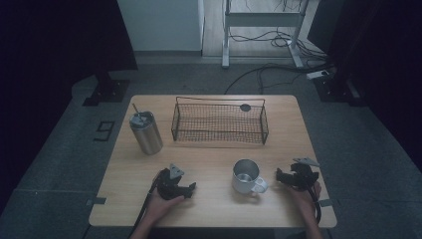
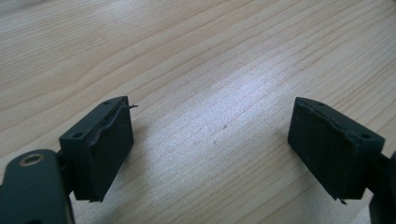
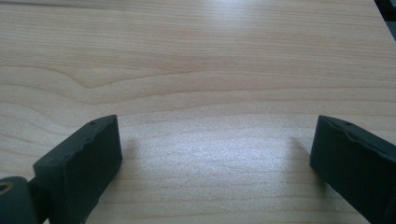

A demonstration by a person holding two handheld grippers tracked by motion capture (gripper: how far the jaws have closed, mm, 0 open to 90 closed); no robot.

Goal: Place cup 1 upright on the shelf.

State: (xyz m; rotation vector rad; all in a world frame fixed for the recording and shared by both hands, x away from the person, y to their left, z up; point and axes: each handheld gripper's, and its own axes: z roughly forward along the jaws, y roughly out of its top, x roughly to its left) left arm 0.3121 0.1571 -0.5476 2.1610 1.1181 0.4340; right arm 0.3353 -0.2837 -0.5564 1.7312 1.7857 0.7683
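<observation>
Table (image 1: 209, 159), light wood, dim room. Both my tongs rest at the near edge, one per hand.

L tongs (image 1: 189, 189): in my L hand (image 1: 161, 204), near-left part of table, jaws aimed right toward the mug. In the L gripper view (image 2: 210, 140) jaws are spread wide, bare wood between, nothing pinched. Thin frayed strip hangs off the top of one pad (image 2: 109, 149).

R tongs (image 1: 279, 175): in my R hand (image 1: 306, 196), near-right part of table, jaws aimed left at the mug. R gripper view (image 3: 212, 158) has the jaws spread wide too, just wood grain between them, nothing held.

Mug (image 1: 246, 177): steel, upright, open top, handle toward near-right, pointing roughly at R tongs. Sits between the two tongs, nearer the R one; R jaws just beside the handle, not touching as far as I can tell. L tongs farther off, clear gap.

Tumbler (image 1: 146, 132): steel, lid w/ straw, stands upright at left, behind L tongs, well apart from the mug.

Basket (image 1: 219, 122): dark wire, rectangular, centre-back of table, long side across. Small dark round thing (image 1: 245, 107) at its far right rim; can't tell if inside or behind it.

Cable trails from each tong off the near edge.
</observation>
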